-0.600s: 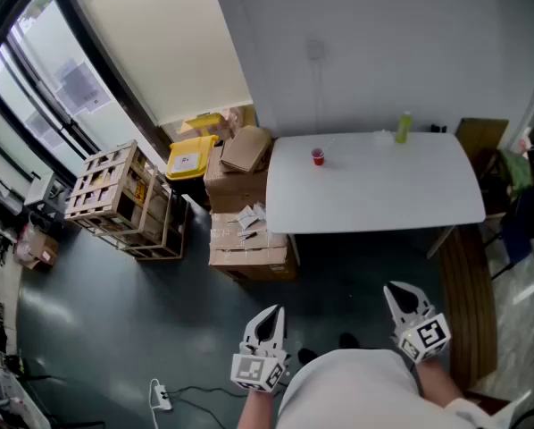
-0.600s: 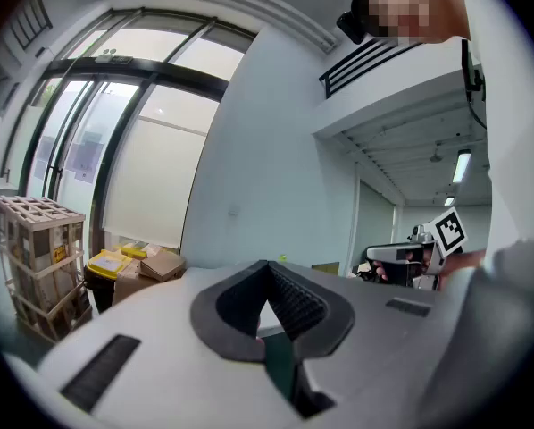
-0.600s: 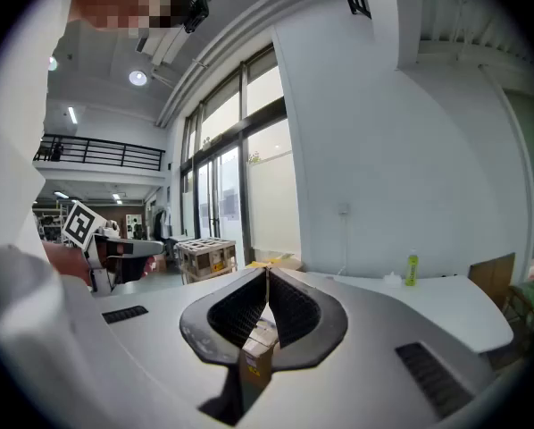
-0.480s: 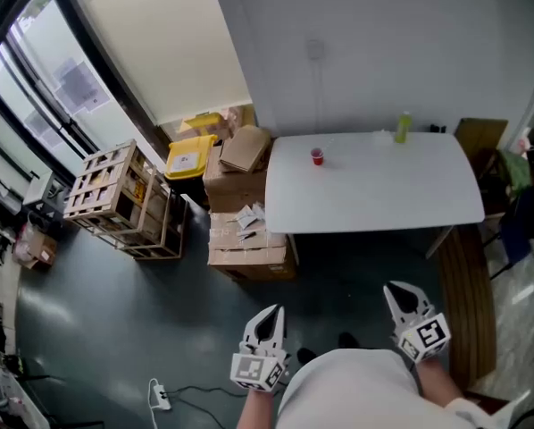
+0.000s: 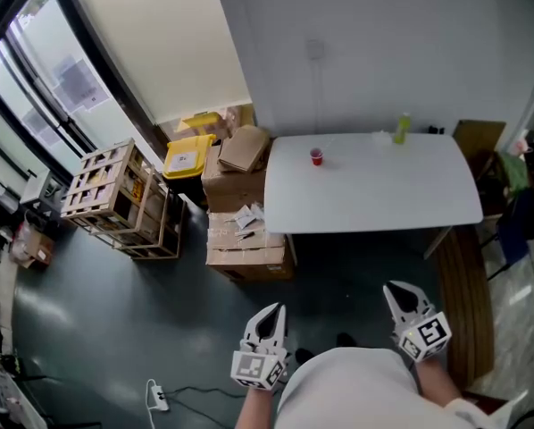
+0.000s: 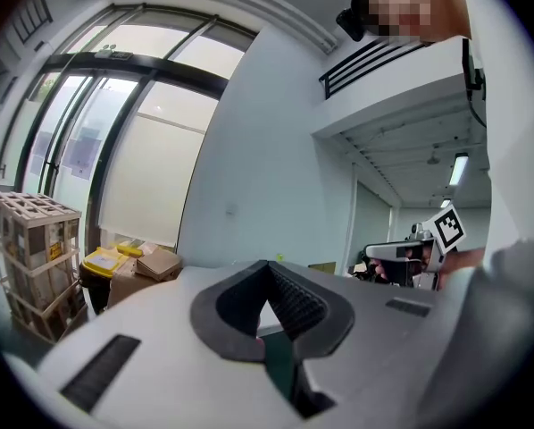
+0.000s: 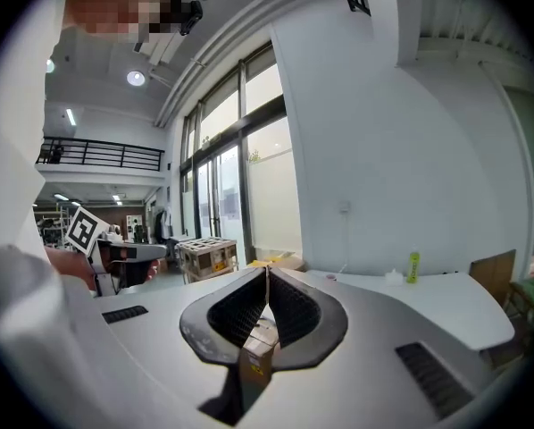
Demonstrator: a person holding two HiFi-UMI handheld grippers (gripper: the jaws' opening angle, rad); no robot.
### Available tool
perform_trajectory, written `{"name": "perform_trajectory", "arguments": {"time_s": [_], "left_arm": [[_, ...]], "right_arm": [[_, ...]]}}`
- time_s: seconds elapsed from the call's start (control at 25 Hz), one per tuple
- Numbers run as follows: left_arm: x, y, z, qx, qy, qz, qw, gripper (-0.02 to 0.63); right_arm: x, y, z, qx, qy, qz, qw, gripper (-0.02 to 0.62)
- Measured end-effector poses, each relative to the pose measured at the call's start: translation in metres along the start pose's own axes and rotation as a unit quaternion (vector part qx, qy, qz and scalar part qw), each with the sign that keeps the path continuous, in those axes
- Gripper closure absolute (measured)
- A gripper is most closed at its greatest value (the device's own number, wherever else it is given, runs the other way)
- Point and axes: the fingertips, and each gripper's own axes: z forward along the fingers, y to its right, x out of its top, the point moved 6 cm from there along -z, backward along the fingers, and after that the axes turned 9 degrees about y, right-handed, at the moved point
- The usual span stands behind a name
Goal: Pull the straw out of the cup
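One table (image 5: 383, 195), one red cup (image 5: 317, 156), one green bottle (image 5: 402, 128), one yellow bin (image 5: 186, 159), two grippers: left gripper (image 5: 275, 310), right gripper (image 5: 393, 288).

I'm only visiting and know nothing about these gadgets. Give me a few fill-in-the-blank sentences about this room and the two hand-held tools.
1. The small cup standing on the white table is ____ in colour.
2. Left of the table, next to the cardboard boxes, stands a bin with a ____ lid.
3. The left gripper and the right gripper each have their fingers pressed ____, with nothing held.

Missing words: red; yellow; together
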Motion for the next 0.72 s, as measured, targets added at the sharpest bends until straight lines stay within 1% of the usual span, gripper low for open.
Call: {"name": "perform_trajectory", "arguments": {"time_s": [0.32,0.52,0.72], "left_arm": [[0.001,-0.01,-0.009,-0.011,-0.003,-0.003,0.9999,0.604],[0.0,-0.025,-0.022,-0.024,-0.01,-0.001,0.9997,0.604],[-0.002,-0.042,-0.036,-0.034,-0.019,-0.001,0.9993,0.604]], "right_arm": [[0.0,-0.016,0.005,-0.005,-0.012,0.004,1.0,0.554],[-0.006,-0.038,0.013,-0.006,-0.017,0.004,1.0,0.554],[-0.01,-0.06,0.019,-0.017,-0.011,0.006,1.0,0.554]]}}
